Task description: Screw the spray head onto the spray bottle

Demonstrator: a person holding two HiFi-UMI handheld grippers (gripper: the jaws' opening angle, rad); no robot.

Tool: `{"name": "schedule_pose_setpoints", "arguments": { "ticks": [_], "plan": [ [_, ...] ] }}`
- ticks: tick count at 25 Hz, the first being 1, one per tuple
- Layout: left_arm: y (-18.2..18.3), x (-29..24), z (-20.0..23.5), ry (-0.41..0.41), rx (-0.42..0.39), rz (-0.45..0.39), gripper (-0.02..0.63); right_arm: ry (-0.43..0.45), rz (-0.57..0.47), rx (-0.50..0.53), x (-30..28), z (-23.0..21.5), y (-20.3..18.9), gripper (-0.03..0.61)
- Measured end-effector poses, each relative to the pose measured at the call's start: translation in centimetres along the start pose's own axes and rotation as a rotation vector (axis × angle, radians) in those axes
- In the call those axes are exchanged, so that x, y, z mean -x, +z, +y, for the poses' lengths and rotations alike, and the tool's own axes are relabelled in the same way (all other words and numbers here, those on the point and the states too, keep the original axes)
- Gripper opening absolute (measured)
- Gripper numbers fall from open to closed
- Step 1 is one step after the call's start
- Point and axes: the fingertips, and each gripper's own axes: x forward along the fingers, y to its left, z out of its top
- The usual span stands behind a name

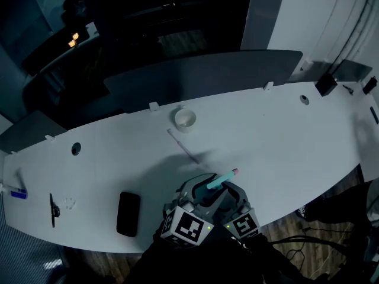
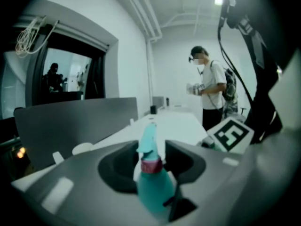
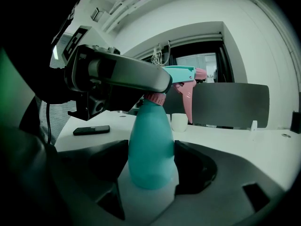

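Grey moulded shell on left gripper (image 2: 150,166), smooth and rounded, two dark scooped recesses beside jaws; same grey shell on right gripper (image 3: 151,171), black inner jaw faces, angular notches toward rim. White cube with black square markers on each: left cube (image 1: 188,228), right cube (image 1: 244,223), small green light near facing corners. Dark clothing (image 1: 195,265) below cubes in head view
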Motion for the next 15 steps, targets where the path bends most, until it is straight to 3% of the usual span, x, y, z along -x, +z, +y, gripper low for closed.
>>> {"name": "schedule_pose_setpoints", "arguments": {
  "ticks": [1,4,9,15],
  "plan": [
    [0.1,0.0,0.1,0.0,0.004,-0.015,0.138,0.003,0.002,0.001,0.0,0.0,0.0,0.314],
    [1.1,0.7,0.7,0.043,0.037,-0.118,0.089,0.009,-0.002,-0.004,-0.1,0.0,0.0,0.314],
    [0.9,1.6,0.9,0.098,0.105,-0.201,0.087,0.006,-0.009,-0.007,0.1,-0.1,0.0,0.314],
    [0.9,2.0,0.5,0.182,0.034,-0.282,0.089,0.007,-0.016,-0.01,0.1,0.0,0.1,0.314]
  ]
}}
